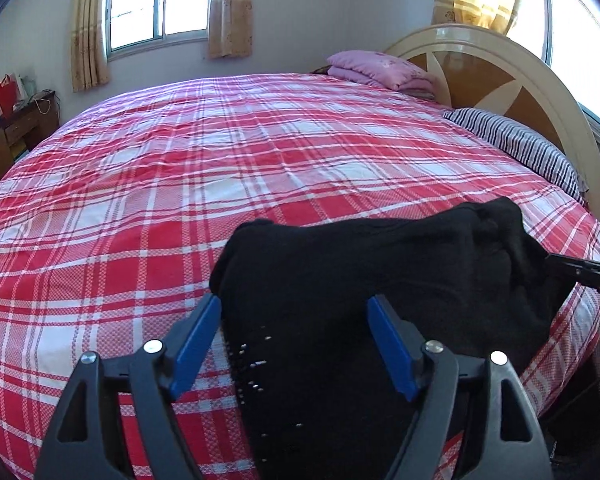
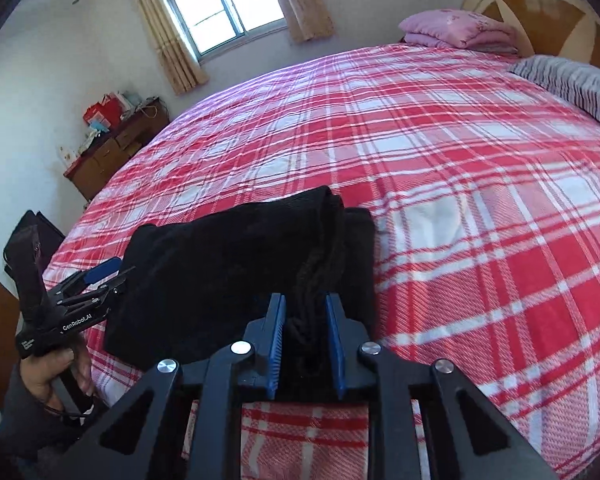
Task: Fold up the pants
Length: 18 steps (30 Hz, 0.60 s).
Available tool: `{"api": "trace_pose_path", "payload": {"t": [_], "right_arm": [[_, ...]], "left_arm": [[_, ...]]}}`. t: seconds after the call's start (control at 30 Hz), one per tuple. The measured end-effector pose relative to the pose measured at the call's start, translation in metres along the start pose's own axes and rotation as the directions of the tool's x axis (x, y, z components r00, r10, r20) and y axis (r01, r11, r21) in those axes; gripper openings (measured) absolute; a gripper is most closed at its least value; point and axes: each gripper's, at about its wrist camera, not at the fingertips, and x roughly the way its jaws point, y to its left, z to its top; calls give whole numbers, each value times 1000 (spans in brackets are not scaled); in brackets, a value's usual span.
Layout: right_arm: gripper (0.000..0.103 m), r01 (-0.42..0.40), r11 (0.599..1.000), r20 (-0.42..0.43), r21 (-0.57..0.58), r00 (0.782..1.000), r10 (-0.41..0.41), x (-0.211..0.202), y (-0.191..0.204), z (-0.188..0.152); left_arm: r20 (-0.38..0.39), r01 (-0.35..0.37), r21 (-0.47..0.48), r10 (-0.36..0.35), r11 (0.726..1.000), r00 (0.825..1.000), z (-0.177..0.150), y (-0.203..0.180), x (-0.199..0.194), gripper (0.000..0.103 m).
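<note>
Right tongs clamp a bunched edge of the black pants on the plaid bed, while left tongs stand wide apart over them.

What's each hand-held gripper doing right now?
Left hand-held gripper: open, black pants between its fingers, not pinched.
Right hand-held gripper: shut on the pants.
</note>
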Motion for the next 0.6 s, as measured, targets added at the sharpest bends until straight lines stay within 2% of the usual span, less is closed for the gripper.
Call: {"api": "trace_pose_path", "payload": {"t": [0.07, 0.1, 0.27, 0.43, 0.47, 0.5, 0.53, 0.57, 0.6], "right_arm": [[21, 14, 1000, -24, 13, 1000, -14, 5, -8, -3], [21, 14, 1000, -33, 24, 999, -13, 8, -14, -4], [22, -2, 999, -46, 54, 999, 4, 10, -23, -3], [25, 78, 997, -32, -10, 996, -79, 0, -11, 2], [25, 122, 992, -11, -28, 992, -122, -4, -6, 5], [28, 146, 988, 15, -41, 989, -145, -9, -1, 9], [36, 153, 987, 51, -53, 987, -150, -14, 5, 14], [41, 134, 989, 83, -64, 988, -128, -18, 12, 19], [50, 105, 992, 98, -72, 990, -98, -20, 18, 23]], "left_arm": [[-3, -4, 4, 4, 1000, 1000, -3, 0, 4, 98], [-7, -12, 12, 12, 1000, 1000, -5, -1, 7, 100], [-25, -6, 7, 6, 1000, 1000, -9, 0, 11, 100], [-16, -2, 15, 3, 1000, 1000, -8, -2, 8, 100], [-17, -1, 17, 1, 1000, 1000, -8, -3, 8, 100], [-17, 0, 18, 0, 1000, 1000, -8, -4, 9, 100], [-16, 3, 20, -3, 1000, 1000, -9, -5, 9, 100], [-16, 7, 23, -7, 1000, 1000, -9, -7, 9, 100], [-18, 9, 27, -8, 1000, 1000, -9, -8, 9, 100]]}}
